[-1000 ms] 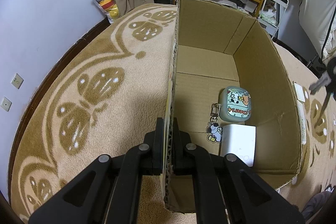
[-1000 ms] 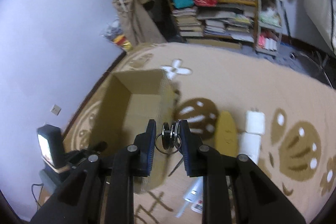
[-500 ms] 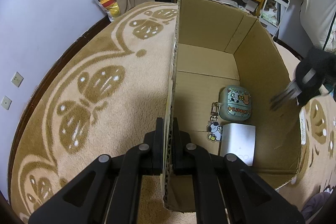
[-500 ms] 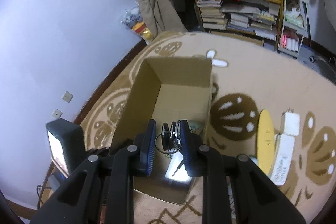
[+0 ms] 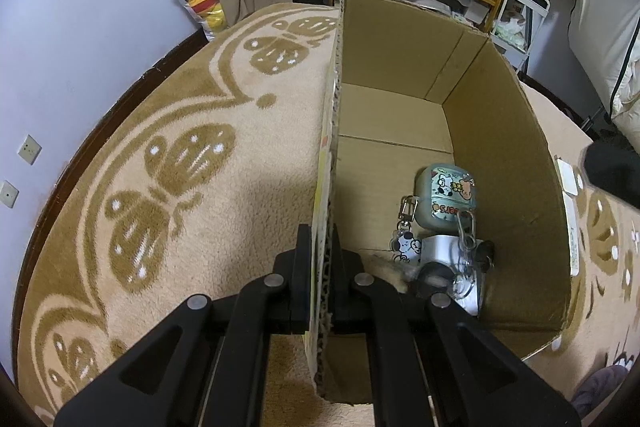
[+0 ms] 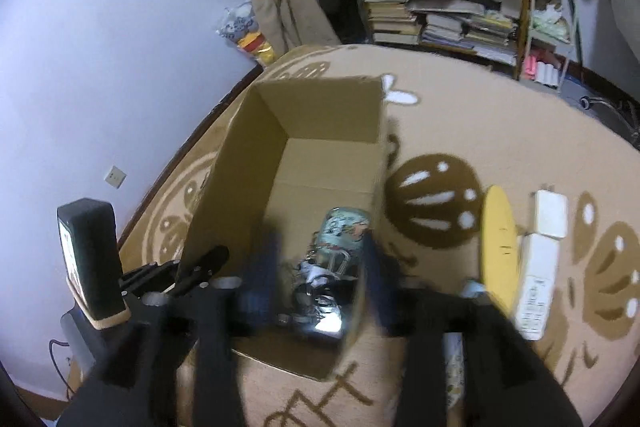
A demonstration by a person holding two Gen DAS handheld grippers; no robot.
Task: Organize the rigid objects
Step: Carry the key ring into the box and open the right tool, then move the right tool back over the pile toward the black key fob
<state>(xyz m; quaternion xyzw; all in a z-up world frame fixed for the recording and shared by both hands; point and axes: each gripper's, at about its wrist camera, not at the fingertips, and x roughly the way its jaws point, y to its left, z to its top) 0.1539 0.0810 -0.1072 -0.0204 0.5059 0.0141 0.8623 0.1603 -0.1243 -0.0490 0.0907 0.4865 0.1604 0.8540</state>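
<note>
1. Left-wrist view: the left gripper (image 5: 322, 287) is clamped on the near wall of the cardboard box (image 5: 500, 147), one finger outside and one inside, holding the box steady on the patterned rug (image 5: 168, 187).

2. Right-wrist view: the right gripper (image 6: 320, 279) hangs over the near end of the box, its fingers spread wide apart and heavily blurred. Nothing is between them.

3. Contents, left-wrist view: a key bunch (image 5: 460, 267) lies at the near right corner of the box floor, on top of a white case (image 5: 444, 247) and close against the right wall. Just beyond sits a green cartoon-printed case (image 5: 446, 197) with a dog charm (image 5: 406, 247) on a clip.

4. Step in hand, as judged: the release of the keys into the box. The keys appear smeared, so whether they have settled cannot be told.

5. Items outstanding, right-wrist view: a yellow oval piece (image 6: 498, 243), a white block (image 6: 552, 213) and a long white box (image 6: 534, 291) lie on the rug right of the box, close together.

6. Next move, as judged: lift the right gripper clear of the right wall and carry it across to one of those items. The yellow piece lies flat, so a grip across its edge is likely needed.

7. Pose: the left tool reaches low and level along the wall top; the right tool points steeply down into the box.

8. Risk: a sideways pull by the left gripper could crease the wall.
</note>
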